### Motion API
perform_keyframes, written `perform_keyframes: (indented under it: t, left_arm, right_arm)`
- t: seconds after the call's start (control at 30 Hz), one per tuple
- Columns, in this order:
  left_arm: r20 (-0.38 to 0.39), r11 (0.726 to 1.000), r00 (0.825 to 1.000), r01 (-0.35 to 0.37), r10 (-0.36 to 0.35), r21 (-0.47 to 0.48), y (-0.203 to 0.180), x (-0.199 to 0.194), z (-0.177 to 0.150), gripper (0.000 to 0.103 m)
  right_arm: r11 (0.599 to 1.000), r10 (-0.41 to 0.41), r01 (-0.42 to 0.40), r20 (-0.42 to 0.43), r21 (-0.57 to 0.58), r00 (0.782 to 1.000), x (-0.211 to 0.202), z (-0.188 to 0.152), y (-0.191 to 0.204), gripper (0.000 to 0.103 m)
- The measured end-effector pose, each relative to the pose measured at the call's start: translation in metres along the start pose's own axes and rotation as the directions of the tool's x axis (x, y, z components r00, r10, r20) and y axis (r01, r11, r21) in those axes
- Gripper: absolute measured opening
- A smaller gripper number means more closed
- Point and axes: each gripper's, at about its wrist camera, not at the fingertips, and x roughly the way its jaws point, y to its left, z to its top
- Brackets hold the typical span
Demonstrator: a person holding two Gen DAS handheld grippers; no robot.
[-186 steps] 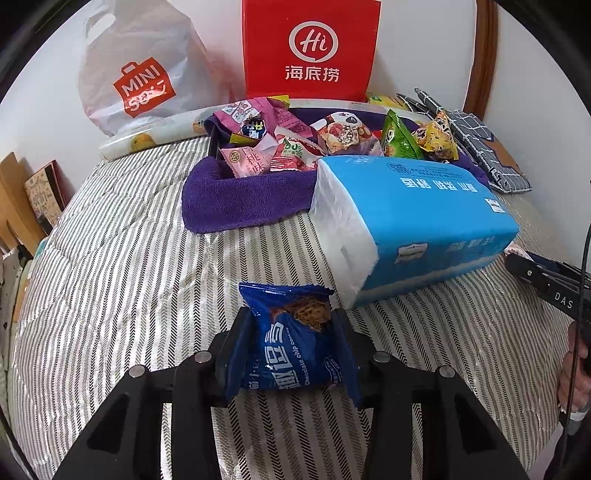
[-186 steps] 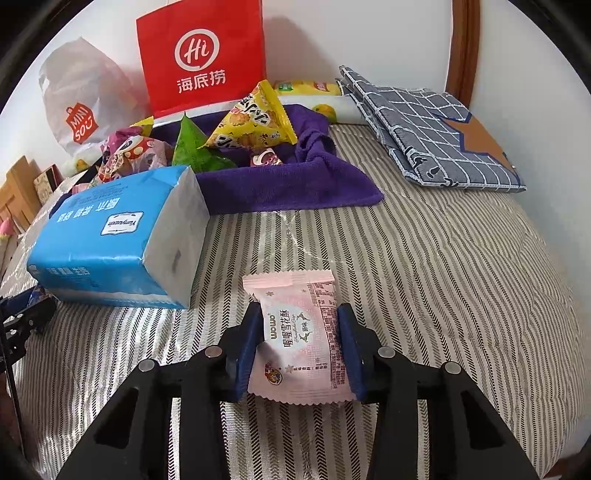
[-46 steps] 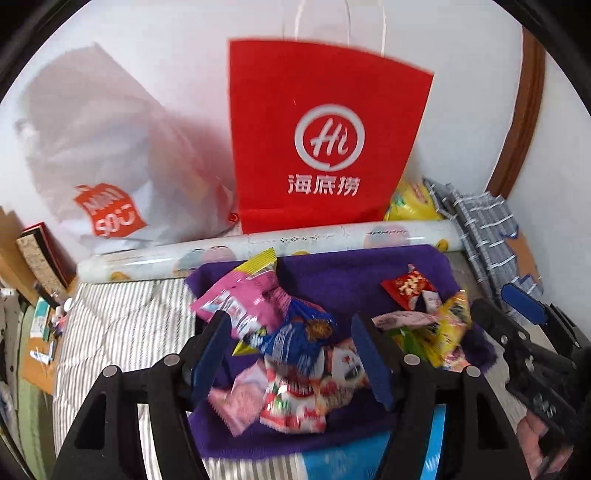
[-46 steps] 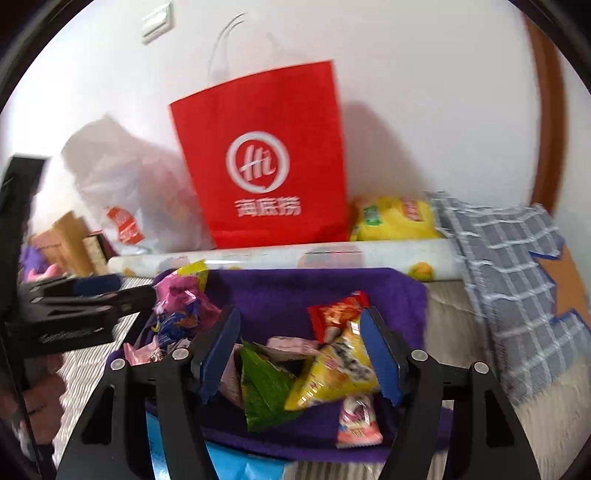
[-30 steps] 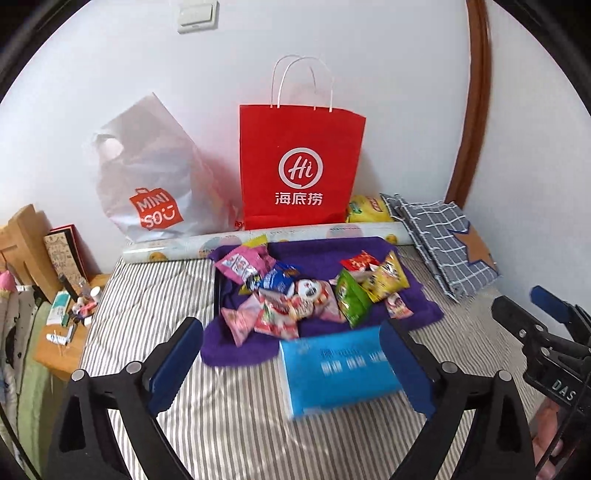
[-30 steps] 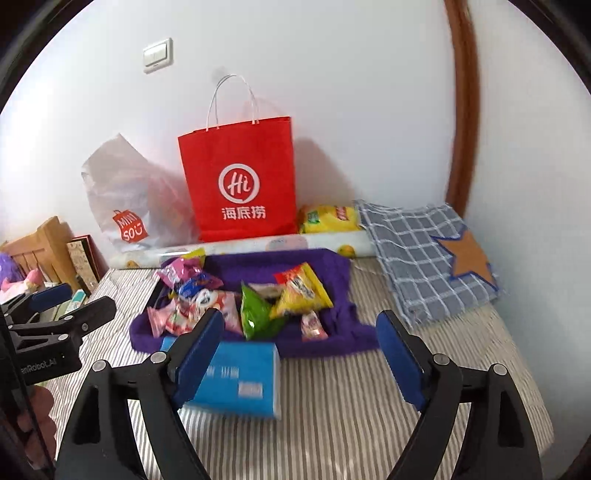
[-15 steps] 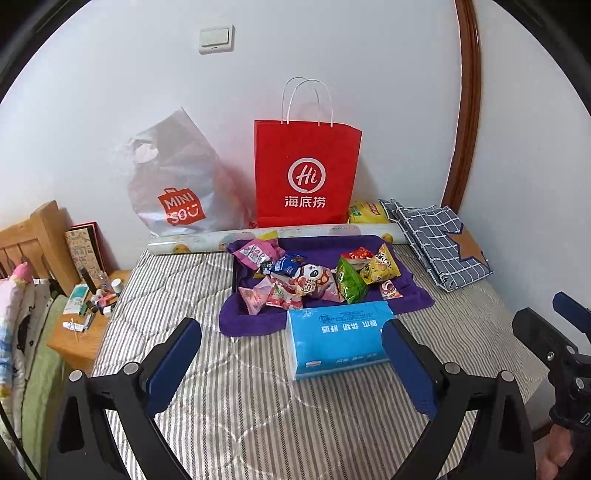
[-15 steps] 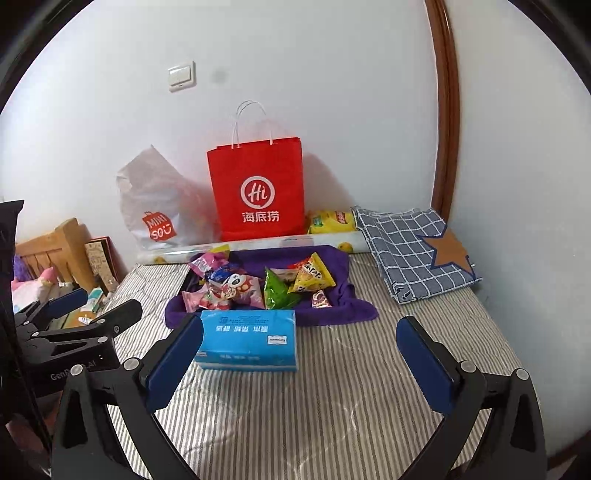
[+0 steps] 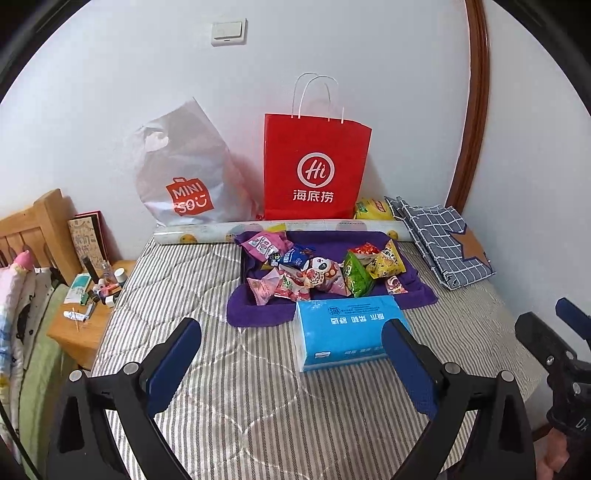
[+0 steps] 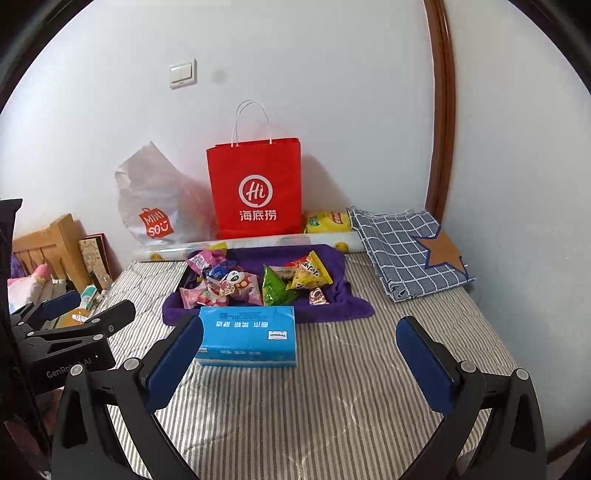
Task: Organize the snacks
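Striped bedding (image 9: 258,424) fills the lower half of both views, and a white wall with a light switch (image 9: 228,33) rises behind it. Against that wall, at the centre of the frame, stands a red paper bag (image 9: 314,173) with a white plastic bag (image 9: 184,177) leaning to its left. A printed roll (image 9: 207,234) lies along the foot of both bags, and a folded checked cloth (image 10: 406,247) with a brown star rests at the right.

Just below the roll, a purple towel (image 9: 417,291) is spread over the bedding, and the snacks (image 9: 314,273) lie heaped on it: pink, blue, green, yellow and red packets, crowded together near mid-frame. A blue tissue pack (image 9: 343,332) sits against the towel's near edge, between the heap and me.

My left gripper (image 9: 291,365) hangs over the bedding with its blue pads (image 9: 173,362) spread wide and nothing between them; the tissue pack shows beyond the gap. My right gripper (image 10: 299,365) is equally wide and empty, its pads (image 10: 424,369) framing bare stripes and the tissue pack's right end. Each gripper appears at the edge of the other's view.

A wooden bedside table (image 9: 77,325) with small bottles sits at the left.
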Motion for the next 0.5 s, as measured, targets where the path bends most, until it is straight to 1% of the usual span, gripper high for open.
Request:
perform_keyframes:
  t: [0.5]
  left_arm:
    - [-0.003, 1.0, 1.0, -0.005, 0.005, 0.001, 0.0049, -0.0014, -0.0016, 0.099]
  right_arm:
    - [1.0, -0.004, 0.004, -0.002, -0.013, 1.0, -0.0006, -0.0053, 0.0059, 0.103]
